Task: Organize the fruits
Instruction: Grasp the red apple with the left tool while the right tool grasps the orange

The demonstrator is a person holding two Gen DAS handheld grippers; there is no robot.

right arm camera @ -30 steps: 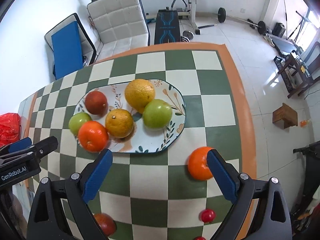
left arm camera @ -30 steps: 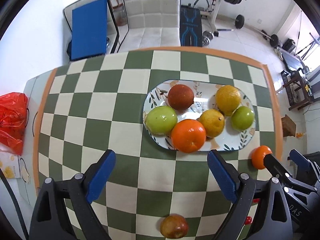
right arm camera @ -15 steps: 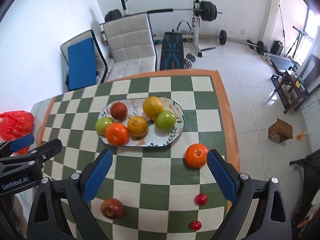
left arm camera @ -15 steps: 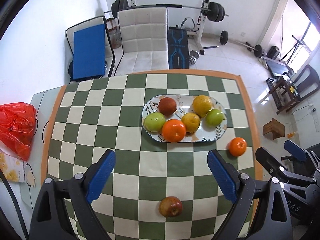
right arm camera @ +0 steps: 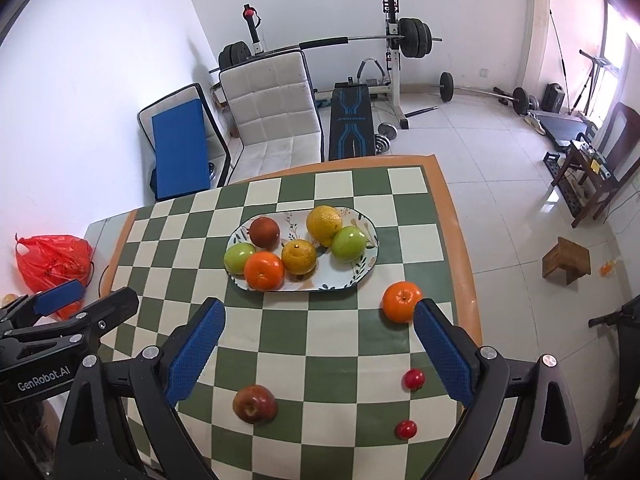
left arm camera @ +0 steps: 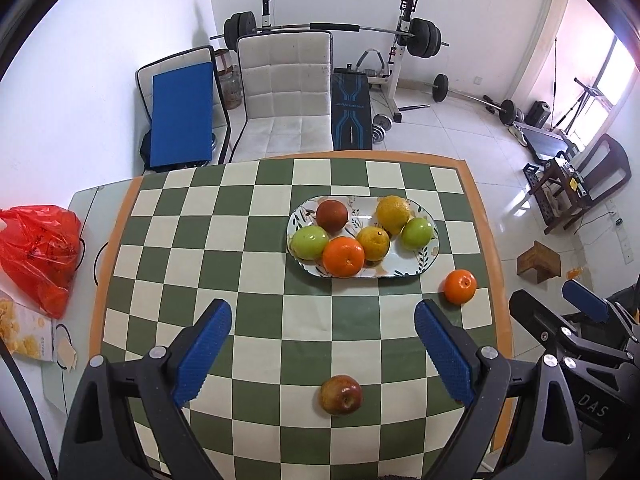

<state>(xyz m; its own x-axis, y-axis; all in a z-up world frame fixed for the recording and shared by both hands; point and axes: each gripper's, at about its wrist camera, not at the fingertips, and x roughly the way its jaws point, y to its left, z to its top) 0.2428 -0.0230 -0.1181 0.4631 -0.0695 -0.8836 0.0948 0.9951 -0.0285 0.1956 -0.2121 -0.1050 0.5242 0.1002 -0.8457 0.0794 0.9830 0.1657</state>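
Note:
An oval floral plate (left arm camera: 416,268) (right arm camera: 360,272) on the checkered table holds several fruits: oranges, green apples, a dark red fruit. A loose orange (left arm camera: 460,287) (right arm camera: 401,301) lies right of the plate. A red apple (left arm camera: 341,395) (right arm camera: 255,403) rests near the table's front. Two small red fruits (right arm camera: 413,379) (right arm camera: 405,429) sit at the front right. My left gripper (left arm camera: 323,354) hovers high above the table, open and empty, the apple below between its fingers. My right gripper (right arm camera: 318,350) is likewise open and empty; the orange lies by its right fingertip (right arm camera: 430,326).
A red plastic bag (left arm camera: 38,252) and a yellow box (left arm camera: 24,336) lie off the table's left side. Beyond the far edge stand a white padded chair (left arm camera: 286,92), a blue-cushioned chair (left arm camera: 182,118) and a weight bench (left arm camera: 350,114). A small wooden stool (right arm camera: 566,260) sits on the floor.
Both grippers have risen and pulled back from the plate, so the fruits look smaller and more of the table and room shows. Neither gripper's opening changed; no fruit moved.

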